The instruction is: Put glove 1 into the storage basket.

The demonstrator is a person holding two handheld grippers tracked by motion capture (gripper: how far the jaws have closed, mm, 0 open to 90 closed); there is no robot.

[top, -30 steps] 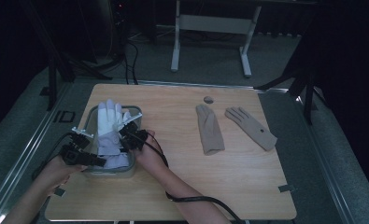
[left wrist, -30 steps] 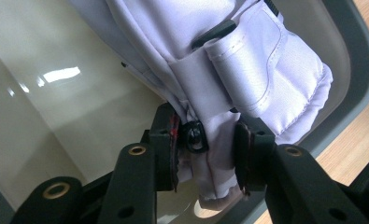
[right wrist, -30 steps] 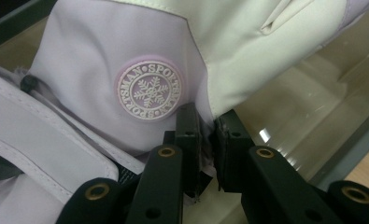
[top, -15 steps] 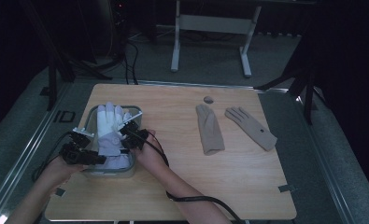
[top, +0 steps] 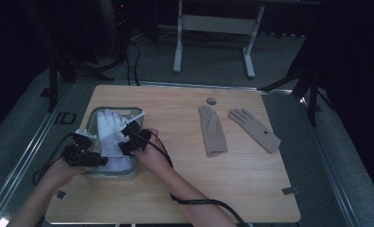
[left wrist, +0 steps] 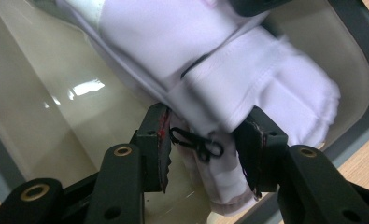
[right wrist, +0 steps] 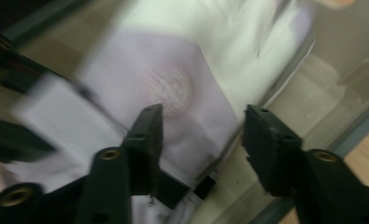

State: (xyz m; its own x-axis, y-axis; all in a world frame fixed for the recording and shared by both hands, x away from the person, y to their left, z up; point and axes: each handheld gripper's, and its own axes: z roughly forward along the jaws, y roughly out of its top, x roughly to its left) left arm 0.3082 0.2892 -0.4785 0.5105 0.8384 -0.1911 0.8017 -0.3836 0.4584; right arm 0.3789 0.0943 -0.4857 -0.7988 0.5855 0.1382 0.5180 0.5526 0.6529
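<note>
Work in hand: a white glove (top: 111,137) lies in a grey tray (top: 133,112) at the left part of the wooden bench (top: 175,189); both claws are at it.

White glove: fingers point away from the person, cuff end toward the near wall of the tray. In the left gripper view the cuff (left wrist: 266,93) is bunched and folded over, with a small black clip (left wrist: 196,143) on it.

Left claw (top: 87,158): at the near left corner of the tray, held by the person's left hand. In the left gripper view (left wrist: 205,149) the jaws are part open with the folded cuff and the clip between them. The far pad seems to touch the cloth; a firm grip cannot be confirmed, the cloth being blurred there.

Right claw (top: 130,142): over the middle of the glove, held by the right hand. In the right gripper view (right wrist: 201,126) its jaws have just been opening and stand clearly apart; the glove's palm lies below and between them, the pads not pressing on it. That picture is blurred.

Tray: pale inner floor, grey rim, standing flat on the bench.

Elsewhere on bench: two tan gloves (top: 212,130) (top: 254,128) lie flat to the right, well apart from the tray, with a small dark round object (top: 211,100) just beyond them.
</note>
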